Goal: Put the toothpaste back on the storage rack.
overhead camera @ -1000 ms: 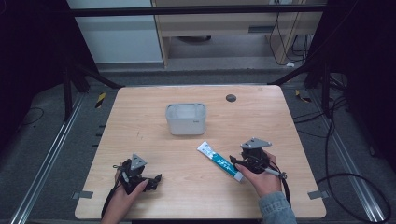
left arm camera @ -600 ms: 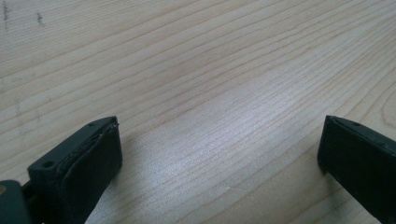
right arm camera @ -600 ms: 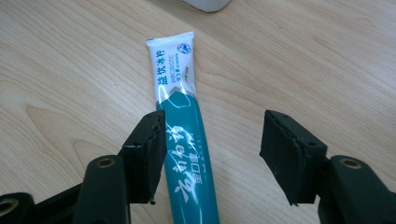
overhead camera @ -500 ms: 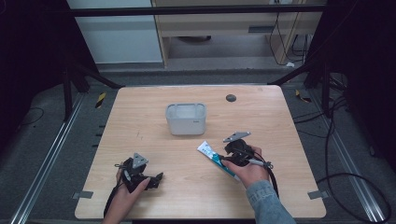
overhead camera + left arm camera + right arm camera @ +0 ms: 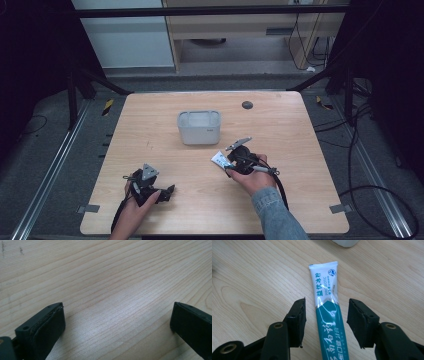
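Observation:
A white and teal toothpaste tube [image 5: 325, 302] lies flat on the wooden table [image 5: 280, 130], and its white crimped end [image 5: 218, 159] pokes out past my right gripper [image 5: 235, 160]. In the right gripper view, my right gripper [image 5: 327, 308] straddles the tube. Its jaws have just been closing with the tube between them, and a gap still shows on each side of the tube. My left gripper [image 5: 162, 192] rests near the front left of the table. Its jaws [image 5: 117, 317] stand wide open over bare wood.
A pale grey open bin [image 5: 199, 127] stands at the table's middle, just beyond the tube. A small dark round disc [image 5: 247, 105] lies near the far edge. Black cables trail from both grippers toward the front edge.
My right gripper has moved left along the tube toward its white end and now covers most of it. The left gripper has not moved.

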Demonstrator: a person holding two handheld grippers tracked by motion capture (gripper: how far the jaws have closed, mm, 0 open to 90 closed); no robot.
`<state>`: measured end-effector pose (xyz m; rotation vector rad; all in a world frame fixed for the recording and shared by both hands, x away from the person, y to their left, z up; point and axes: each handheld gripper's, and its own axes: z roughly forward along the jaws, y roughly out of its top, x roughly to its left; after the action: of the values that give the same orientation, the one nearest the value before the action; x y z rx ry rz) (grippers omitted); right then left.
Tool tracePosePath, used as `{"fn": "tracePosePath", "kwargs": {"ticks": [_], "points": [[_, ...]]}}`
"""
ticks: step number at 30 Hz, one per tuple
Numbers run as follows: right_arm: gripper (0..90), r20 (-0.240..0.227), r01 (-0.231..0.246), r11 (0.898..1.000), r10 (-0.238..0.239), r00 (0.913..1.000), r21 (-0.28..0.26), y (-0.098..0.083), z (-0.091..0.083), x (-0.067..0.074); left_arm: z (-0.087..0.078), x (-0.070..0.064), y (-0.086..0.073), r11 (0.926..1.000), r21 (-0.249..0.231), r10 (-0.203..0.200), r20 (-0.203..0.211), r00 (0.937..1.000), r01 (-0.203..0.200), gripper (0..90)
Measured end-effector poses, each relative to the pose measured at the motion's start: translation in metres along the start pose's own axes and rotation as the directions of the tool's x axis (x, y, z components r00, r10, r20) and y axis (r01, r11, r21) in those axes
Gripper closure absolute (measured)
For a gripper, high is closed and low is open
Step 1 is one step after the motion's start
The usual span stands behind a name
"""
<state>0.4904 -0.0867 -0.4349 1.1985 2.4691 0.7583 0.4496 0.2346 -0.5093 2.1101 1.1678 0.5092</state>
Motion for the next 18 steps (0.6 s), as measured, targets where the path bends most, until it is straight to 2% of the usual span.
{"fn": "tracePosePath", "kwargs": {"ticks": [6,18], "points": [[45.4,-0.011,0.034,0.999,-0.033,0.9994,0.037,0.008,0.008,0.004,0.001,-0.001,0.001,1.0000,-0.002,0.001,0.002,1.0000,-0.001,0.0],[45.5,-0.015,0.042,0.991,-0.040,0.9991,0.125,0.018,0.034,-0.001,0.001,-0.001,0.001,1.0000,0.000,0.006,0.008,0.9999,-0.006,0.0]]}}
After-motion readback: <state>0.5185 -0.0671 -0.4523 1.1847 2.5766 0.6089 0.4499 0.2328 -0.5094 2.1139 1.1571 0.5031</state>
